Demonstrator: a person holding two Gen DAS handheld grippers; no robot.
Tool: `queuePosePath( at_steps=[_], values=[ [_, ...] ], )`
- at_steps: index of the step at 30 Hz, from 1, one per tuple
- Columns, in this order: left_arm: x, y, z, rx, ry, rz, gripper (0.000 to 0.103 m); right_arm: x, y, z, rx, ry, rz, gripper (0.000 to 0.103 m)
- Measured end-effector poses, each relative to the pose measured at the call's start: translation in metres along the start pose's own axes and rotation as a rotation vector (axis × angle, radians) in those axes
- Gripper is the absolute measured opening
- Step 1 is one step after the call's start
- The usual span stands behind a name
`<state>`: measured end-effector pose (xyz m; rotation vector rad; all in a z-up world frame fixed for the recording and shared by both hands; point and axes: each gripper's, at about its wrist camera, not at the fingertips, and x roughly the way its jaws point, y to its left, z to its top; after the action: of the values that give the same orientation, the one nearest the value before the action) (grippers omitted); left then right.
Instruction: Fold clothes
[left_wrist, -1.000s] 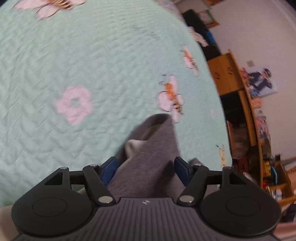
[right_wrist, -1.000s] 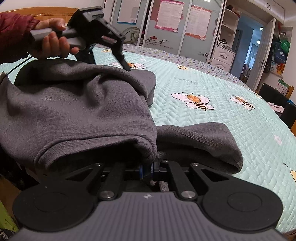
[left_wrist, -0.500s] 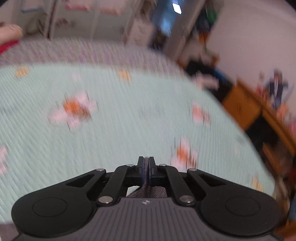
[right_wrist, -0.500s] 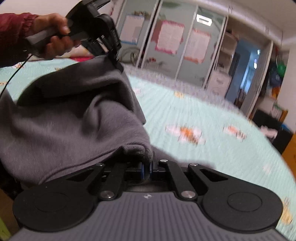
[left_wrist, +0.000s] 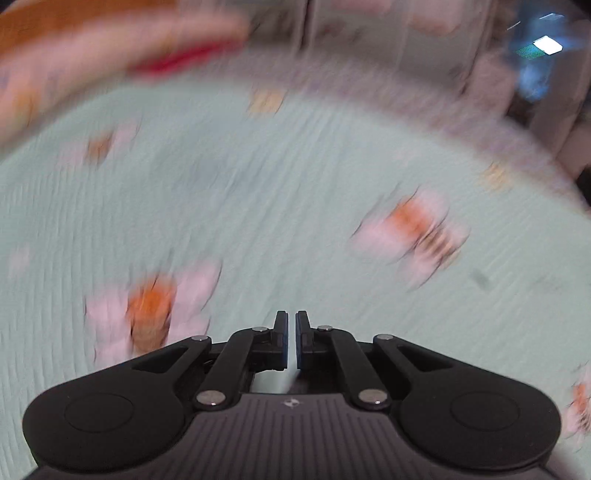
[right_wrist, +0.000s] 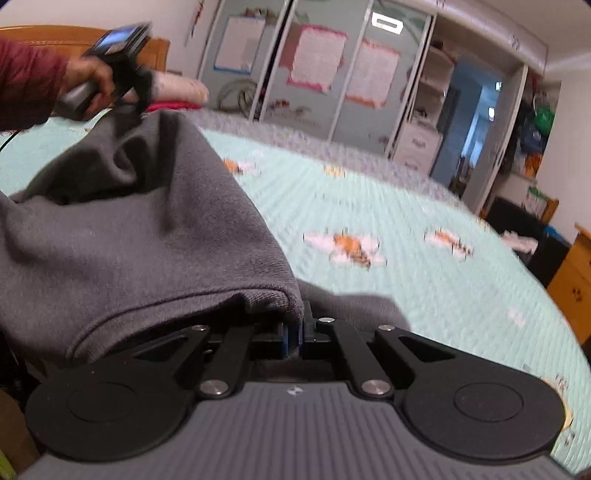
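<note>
Both fingers of the right gripper (right_wrist: 293, 334) are pinching the ribbed hem of the gray sweatshirt (right_wrist: 140, 236) at 6 o'clock in the right wrist view, jaws drawn together on the cloth. From there the garment is rising toward 10 o'clock, where a hand (right_wrist: 90, 79) in a red sleeve (right_wrist: 26, 81) is holding the left gripper (right_wrist: 142, 107) at its upper edge; whether that grip has cloth cannot be told there. In the left wrist view the left gripper's (left_wrist: 291, 341) fingers are standing nearly closed with a thin slit between them — no fabric showing in the gap, though the frame is badly blurred. The mint bee-print bedspread (right_wrist: 424, 280) is lying bare from 12 to 4 o'clock — wardrobe doors (right_wrist: 332, 74) are standing beyond its far edge.
</note>
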<state>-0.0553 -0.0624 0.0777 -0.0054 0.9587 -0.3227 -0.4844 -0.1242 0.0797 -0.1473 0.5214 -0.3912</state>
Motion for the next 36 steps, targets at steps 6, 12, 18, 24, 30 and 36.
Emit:
queuePosePath(
  at_steps=[6,12,18,24,30,36],
  values=[
    [-0.037,0.024,-0.030,0.064,-0.077,-0.128,0.003,0.007,-0.002,-0.003,0.020,0.034,-0.001,0.003],
    [-0.126,0.017,-0.057,0.241,-0.274,-0.073,0.014,0.014,-0.003,-0.007,0.040,0.068,-0.003,0.004],
    [-0.180,-0.016,-0.147,0.563,-0.196,-0.202,0.060,0.021,-0.008,0.024,0.143,0.039,0.083,0.004],
    [-0.203,-0.041,-0.233,0.726,-0.075,-0.328,0.060,0.029,-0.013,0.061,0.261,-0.001,0.185,0.004],
    [-0.222,-0.036,-0.266,0.782,-0.107,-0.341,0.060,0.043,-0.014,0.094,0.381,-0.027,0.273,0.004],
    [-0.233,-0.022,-0.263,0.692,-0.165,-0.342,0.060,0.073,-0.007,0.121,0.507,-0.025,0.334,0.004]
  ],
)
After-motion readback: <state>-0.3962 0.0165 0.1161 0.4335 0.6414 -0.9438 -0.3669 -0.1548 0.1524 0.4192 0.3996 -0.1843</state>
